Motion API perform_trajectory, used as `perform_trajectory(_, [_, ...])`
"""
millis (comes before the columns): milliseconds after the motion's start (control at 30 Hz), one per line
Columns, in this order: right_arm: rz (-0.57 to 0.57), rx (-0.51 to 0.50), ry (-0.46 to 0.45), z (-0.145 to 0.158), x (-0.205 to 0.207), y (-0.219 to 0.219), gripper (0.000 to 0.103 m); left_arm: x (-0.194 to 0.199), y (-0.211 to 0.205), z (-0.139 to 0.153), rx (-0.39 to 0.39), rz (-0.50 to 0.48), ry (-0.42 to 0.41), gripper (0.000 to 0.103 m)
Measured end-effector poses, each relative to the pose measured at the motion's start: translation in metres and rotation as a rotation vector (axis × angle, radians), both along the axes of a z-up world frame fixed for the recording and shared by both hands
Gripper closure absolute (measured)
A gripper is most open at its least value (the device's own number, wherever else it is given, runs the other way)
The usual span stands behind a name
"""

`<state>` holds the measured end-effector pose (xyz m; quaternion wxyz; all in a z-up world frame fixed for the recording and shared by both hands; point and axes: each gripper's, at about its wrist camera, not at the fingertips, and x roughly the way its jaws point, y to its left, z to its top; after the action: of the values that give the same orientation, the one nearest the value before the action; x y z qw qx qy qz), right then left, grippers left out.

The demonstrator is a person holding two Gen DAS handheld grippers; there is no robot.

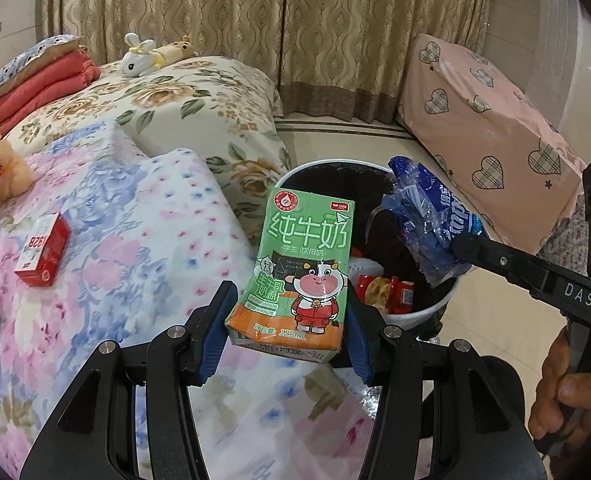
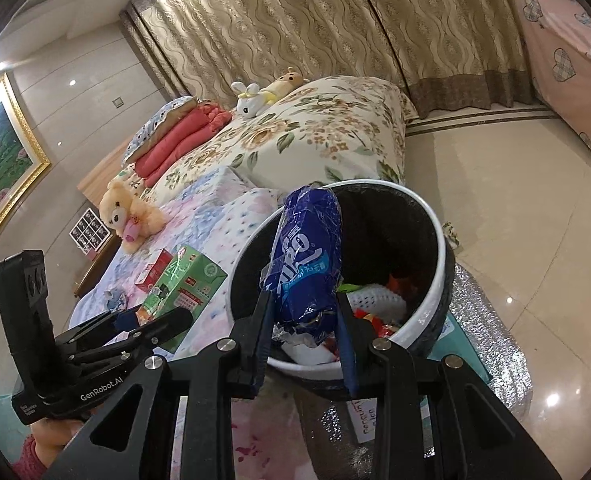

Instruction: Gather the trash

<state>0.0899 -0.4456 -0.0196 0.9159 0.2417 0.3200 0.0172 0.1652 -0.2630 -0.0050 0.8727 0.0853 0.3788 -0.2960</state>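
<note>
- While the left tongs (image 1: pixel 285 312) clamp a green milk carton (image 1: pixel 303 268) by its lower sides, the carton stands upright just in front of the near-left rim of the trash bin (image 1: pixel 423 312).
- Right tongs (image 2: pixel 303 332) grip a crumpled blue plastic wrapper (image 2: pixel 305 256), held over the bin's opening, near its left rim in the right wrist view.
- From the left wrist view, that wrapper (image 1: pixel 427 216) hangs at the bin's right side, pinched at the tip of the right tongs (image 1: pixel 461 246).
- Inside the bin lie red snack packets (image 1: pixel 383 294) and a white mesh piece (image 2: pixel 375 298); its lining is dark.
- On the flowered bed (image 1: pixel 143 216) to the left, a red box (image 1: pixel 43 250) lies flat, well apart from the bin.
- A tan teddy bear (image 2: pixel 129 212) sits farther back on the bed, and a white rabbit toy (image 1: pixel 137 58) lies at the far end.
</note>
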Motion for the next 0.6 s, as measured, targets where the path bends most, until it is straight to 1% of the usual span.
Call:
perform_trajectory(267, [-0.007,-0.006,0.013,-0.003,0.007,-0.010,0.073,0.003,-0.022,0.001,0.015,-0.024,-0.004,0.052])
perform_trajectory(600, [-0.021,-0.010,0.031,-0.005,0.011,-0.027,0.072,0.011,-0.038,-0.001,0.027,-0.031,0.001,0.052])
